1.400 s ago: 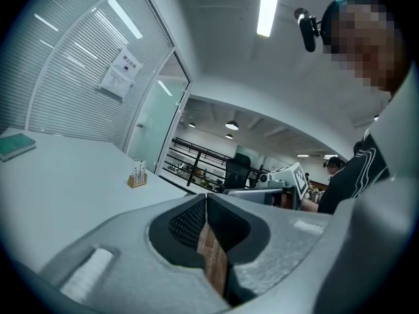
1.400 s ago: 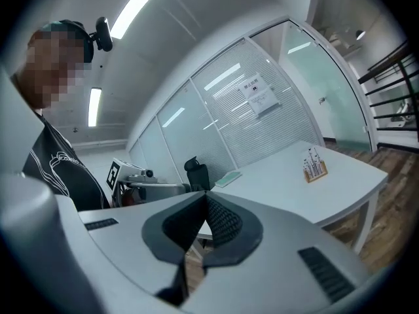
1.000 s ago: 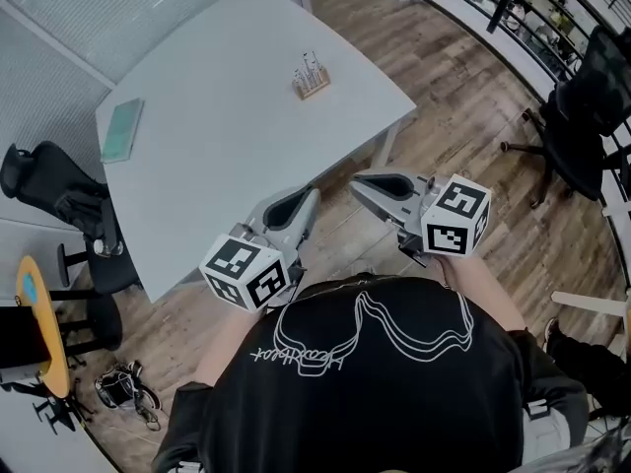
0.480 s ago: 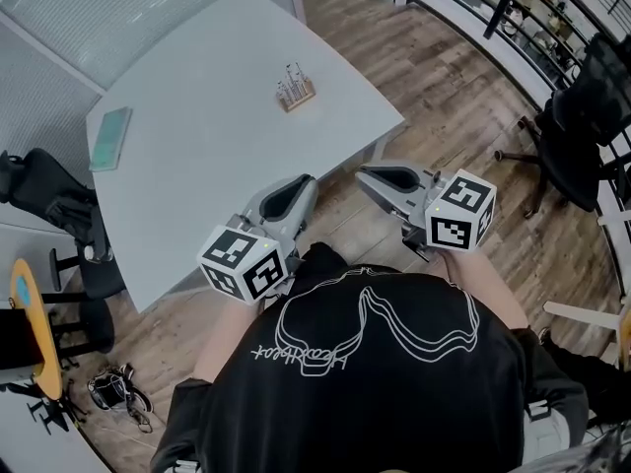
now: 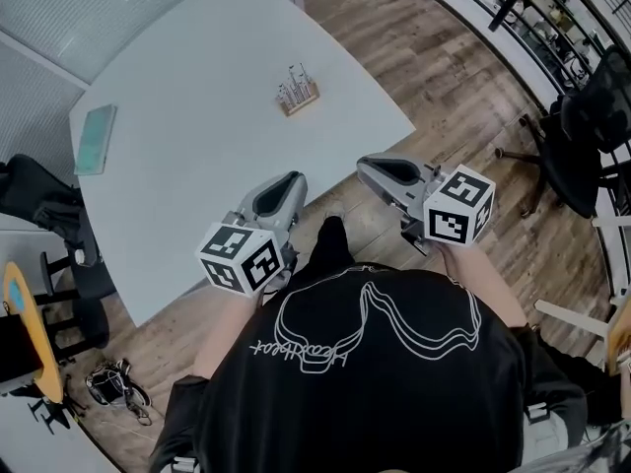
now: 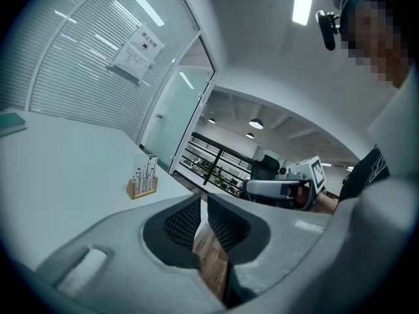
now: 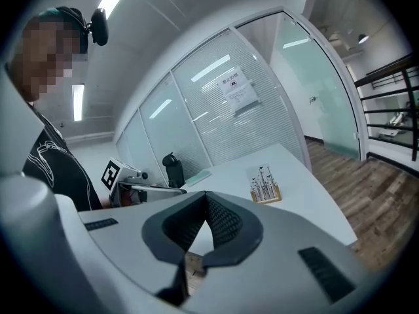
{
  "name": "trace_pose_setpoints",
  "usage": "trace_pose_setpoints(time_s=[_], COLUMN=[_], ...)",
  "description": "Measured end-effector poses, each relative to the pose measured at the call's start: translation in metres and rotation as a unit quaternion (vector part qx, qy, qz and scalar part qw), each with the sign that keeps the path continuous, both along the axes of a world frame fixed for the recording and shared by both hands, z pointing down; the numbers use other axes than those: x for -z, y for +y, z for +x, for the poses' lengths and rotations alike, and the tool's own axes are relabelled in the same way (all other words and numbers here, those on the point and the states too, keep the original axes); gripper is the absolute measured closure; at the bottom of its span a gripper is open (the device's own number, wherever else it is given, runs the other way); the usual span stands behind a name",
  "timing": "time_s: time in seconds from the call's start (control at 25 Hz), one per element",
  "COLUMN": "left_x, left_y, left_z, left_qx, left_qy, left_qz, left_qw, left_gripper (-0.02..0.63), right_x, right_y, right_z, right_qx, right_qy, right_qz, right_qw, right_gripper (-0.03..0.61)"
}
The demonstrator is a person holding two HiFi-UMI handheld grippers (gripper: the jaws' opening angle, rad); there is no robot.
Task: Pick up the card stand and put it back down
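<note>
The card stand (image 5: 297, 92) is a small wooden base with an upright clear card, standing on the far part of the pale grey table (image 5: 187, 156). It also shows in the left gripper view (image 6: 143, 178) and the right gripper view (image 7: 265, 187). My left gripper (image 5: 287, 182) is at the table's near edge, well short of the stand, shut and empty. My right gripper (image 5: 372, 169) hangs over the wooden floor beside the table's corner, also shut with nothing between its jaws. In each gripper view the jaws (image 6: 203, 198) (image 7: 206, 198) meet with nothing in them.
A green notebook (image 5: 95, 139) lies at the table's far left. Black office chairs stand left (image 5: 44, 200) and right (image 5: 592, 116) of the table. A yellow round stool (image 5: 22, 333) and a tangle of cables (image 5: 113, 382) sit at lower left. A railing (image 5: 513, 8) runs along the upper right.
Both grippers have come a little closer to the table, and the left one now reaches its near edge. The card stand has not moved on the table.
</note>
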State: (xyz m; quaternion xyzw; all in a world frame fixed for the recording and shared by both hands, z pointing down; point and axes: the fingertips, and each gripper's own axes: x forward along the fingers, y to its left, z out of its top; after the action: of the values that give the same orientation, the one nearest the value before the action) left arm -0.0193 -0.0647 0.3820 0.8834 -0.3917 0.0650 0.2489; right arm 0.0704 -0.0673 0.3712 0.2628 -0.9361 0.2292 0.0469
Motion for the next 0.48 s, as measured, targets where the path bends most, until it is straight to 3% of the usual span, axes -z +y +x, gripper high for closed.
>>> trace_pose_setpoints(time_s=[0.16, 0.48], left_x=[-0.016, -0.052], left_y=[-0.040, -0.099], left_z=[-0.009, -0.031], left_qx=[0.003, 0.040], left_qy=[-0.014, -0.009], left_qz=[-0.016, -0.047], left_qw=[0.9998, 0.9980], left_gripper=[0.594, 0.577], right_x=[-0.012, -0.050], right_y=[-0.038, -0.096], right_z=[-0.002, -0.008], right_qx=[-0.007, -0.012], right_qy=[0.000, -0.005], right_qz=[-0.016, -0.062], right_qw=[1.000, 0.998], right_gripper=[0.569, 0.569])
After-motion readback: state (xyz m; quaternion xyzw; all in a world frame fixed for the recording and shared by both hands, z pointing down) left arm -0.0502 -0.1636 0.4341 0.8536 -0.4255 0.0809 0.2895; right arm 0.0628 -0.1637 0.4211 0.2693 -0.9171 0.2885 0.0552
